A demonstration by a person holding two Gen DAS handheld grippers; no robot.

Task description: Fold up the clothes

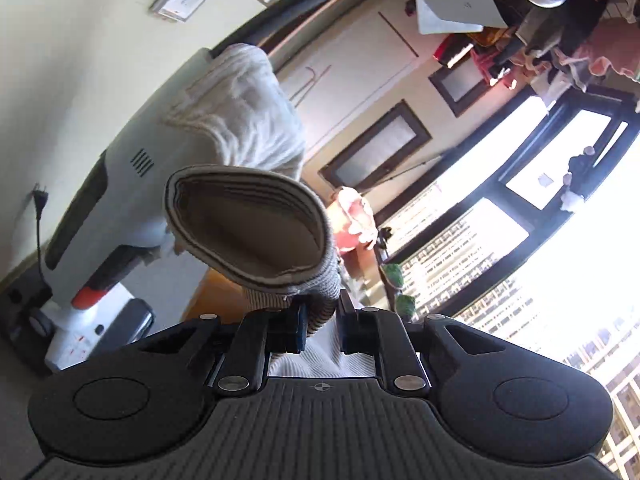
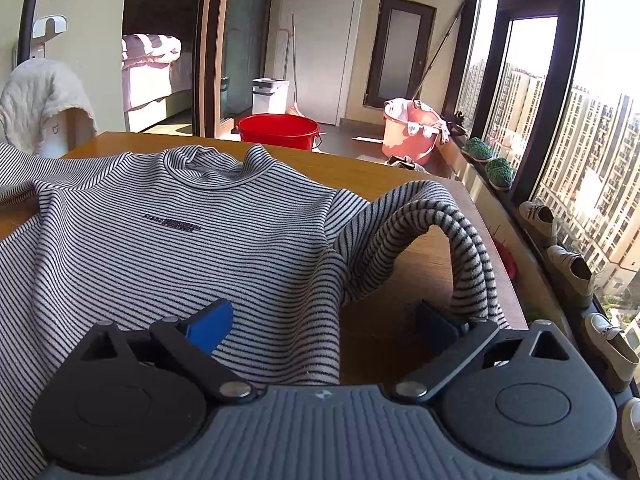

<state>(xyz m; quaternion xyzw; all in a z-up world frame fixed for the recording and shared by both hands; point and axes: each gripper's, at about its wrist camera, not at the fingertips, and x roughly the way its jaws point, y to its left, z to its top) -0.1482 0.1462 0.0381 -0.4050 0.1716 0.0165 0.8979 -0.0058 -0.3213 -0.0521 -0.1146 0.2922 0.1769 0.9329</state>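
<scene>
Right wrist view: striped shirt (image 2: 168,240) lies front-up on the tabletop (image 2: 420,256), collar at the far edge, printed text showing on the chest. Body is spread fairly flat. No fold visible yet, so I'd put us at the very start.

Right sleeve (image 2: 452,236) arches up off the wood and drapes down by the outer finger of my right hand-held gripper (image 2: 324,324). Its jaws stand wide apart, nothing pinched; the left pad hovers over the shirt body, and I can't tell if the sleeve touches the other pad.

Left wrist view is tilted hard. My left hand-held gripper (image 1: 323,330) is clamped on striped fabric, and a cuff opening (image 1: 248,228) gapes straight at the camera, so I read that as the other sleeve lifted clear of the tabletop.

Left to do, my estimate:
- bring both sleeves across the chest
- fold the body up
- 0 folds complete so far
</scene>
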